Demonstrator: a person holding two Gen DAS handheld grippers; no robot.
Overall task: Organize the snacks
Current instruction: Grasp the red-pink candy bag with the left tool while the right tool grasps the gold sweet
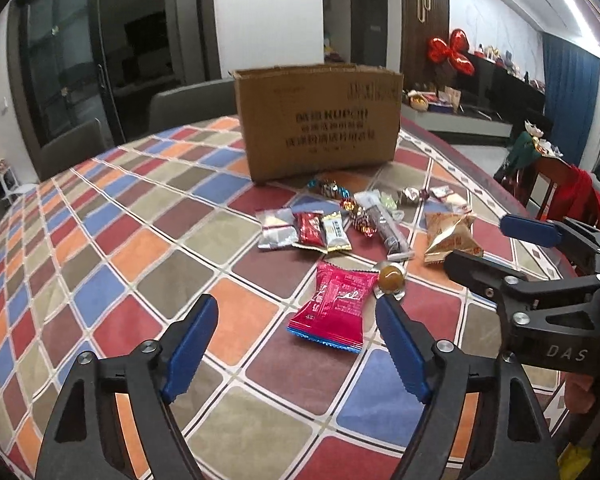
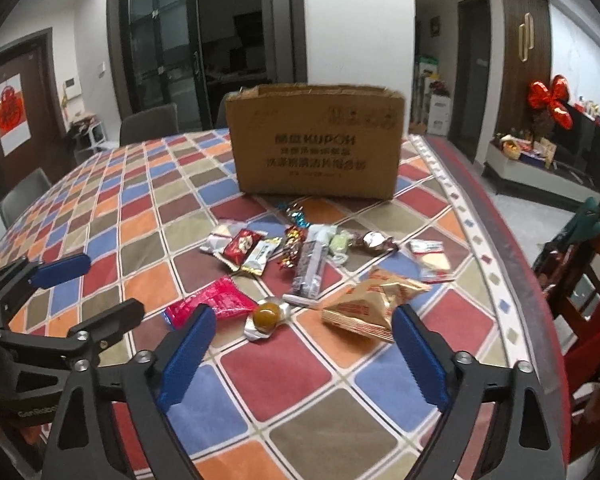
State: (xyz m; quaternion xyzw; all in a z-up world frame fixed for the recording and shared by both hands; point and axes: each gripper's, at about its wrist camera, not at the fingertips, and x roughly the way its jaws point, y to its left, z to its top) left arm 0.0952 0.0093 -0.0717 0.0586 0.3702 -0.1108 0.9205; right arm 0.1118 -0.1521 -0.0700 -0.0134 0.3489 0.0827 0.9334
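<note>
Brown corrugated card makes the box [image 1: 319,120], which stands open-topped at the far side of your table [image 1: 112,240]; its cloth is a glossy grid of red, blue, orange and olive diamonds. The snacks [image 1: 352,220] lie loose in front of the box: crinkled foil twists, flat silver and red sachets, a long clear sleeve. Nearest you lie a pink pouch [image 1: 332,308], a round amber candy [image 1: 390,278] in clear wrap and a puffy gold packet [image 2: 370,300]. Your left gripper [image 1: 296,344] stands wide with ribbed blue pads, nothing gripped, the pouch lying ahead between its tips. Your right gripper [image 2: 304,352] is likewise wide and empty, candy and gold packet beyond its tips. Only the right view shows a red paper on a door at the left; only the left shows blue curtains. The box's print is blurred, its inside hidden, and the small wrappers' labels can't be read.
</note>
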